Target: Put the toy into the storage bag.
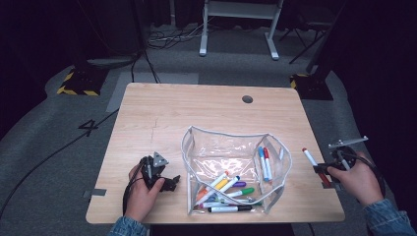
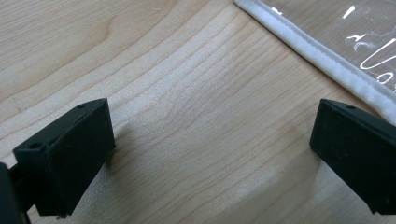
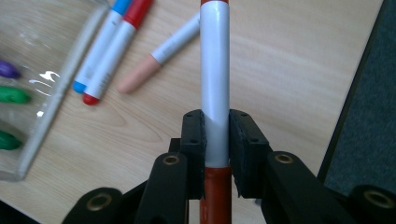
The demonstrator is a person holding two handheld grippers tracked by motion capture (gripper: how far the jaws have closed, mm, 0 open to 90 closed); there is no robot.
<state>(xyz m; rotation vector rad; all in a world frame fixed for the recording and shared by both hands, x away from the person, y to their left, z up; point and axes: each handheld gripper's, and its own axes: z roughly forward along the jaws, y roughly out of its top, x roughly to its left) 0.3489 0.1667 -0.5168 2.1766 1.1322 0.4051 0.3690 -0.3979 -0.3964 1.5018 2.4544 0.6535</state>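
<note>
Two claws: right gripper [image 3: 216, 140] clamped on red marker [image 3: 214, 79] beside clear pouch [image 1: 287, 162]; left gripper [image 2: 210, 154] agape over bare table [image 2: 177, 93].

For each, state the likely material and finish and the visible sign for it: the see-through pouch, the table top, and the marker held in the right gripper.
Pouch: probably clear soft plastic, glossy with glints, edged in white fabric binding. Table top: pale wood or wood-look laminate, matt, with visible grain. Marker: likely smooth white plastic with a slight sheen and a dark red end.
</note>
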